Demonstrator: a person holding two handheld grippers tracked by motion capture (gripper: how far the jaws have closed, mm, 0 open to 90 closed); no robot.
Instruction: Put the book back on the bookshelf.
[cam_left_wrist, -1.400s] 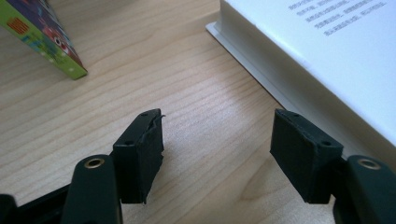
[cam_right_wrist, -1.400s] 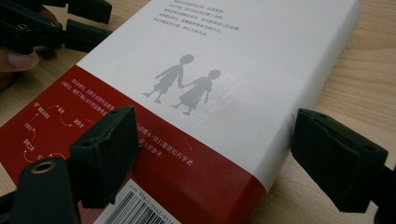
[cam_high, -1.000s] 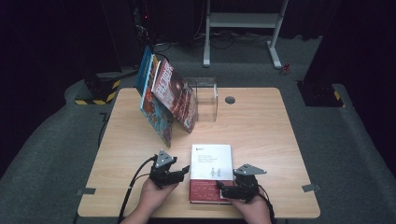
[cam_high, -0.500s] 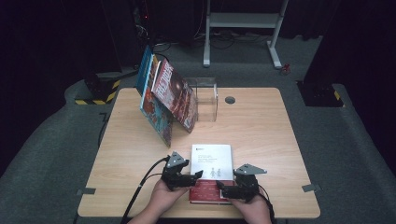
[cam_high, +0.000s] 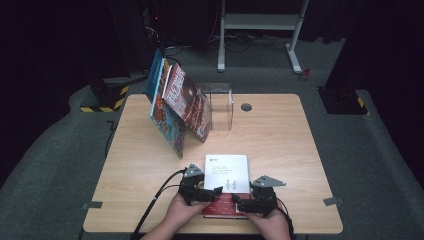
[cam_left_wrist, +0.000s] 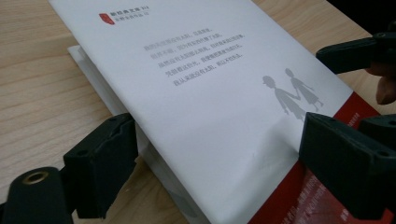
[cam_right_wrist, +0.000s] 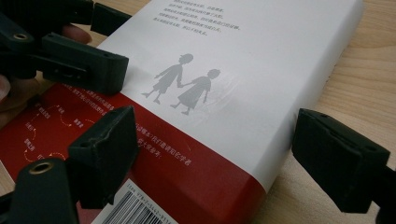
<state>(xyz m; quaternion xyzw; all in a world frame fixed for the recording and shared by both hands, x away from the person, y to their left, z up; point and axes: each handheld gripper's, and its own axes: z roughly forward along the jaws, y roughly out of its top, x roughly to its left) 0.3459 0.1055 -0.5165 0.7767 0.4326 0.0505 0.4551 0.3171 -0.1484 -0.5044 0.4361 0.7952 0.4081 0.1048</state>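
Jaws of both grippers stand apart, the left gripper (cam_high: 212, 192) having just been opening, straddling the white-and-red paperback book (cam_high: 227, 175) lying flat at the wooden table's (cam_high: 280, 145) near edge. Right gripper (cam_high: 240, 202) waits beside. A good lift probably needs both closing squarely on opposite edges.

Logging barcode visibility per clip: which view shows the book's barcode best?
The right gripper view: the barcode prints legibly on the book's red band at the bottom edge. The left gripper view shows the cover's white part and red corner; in the high view the book is too small to tell.
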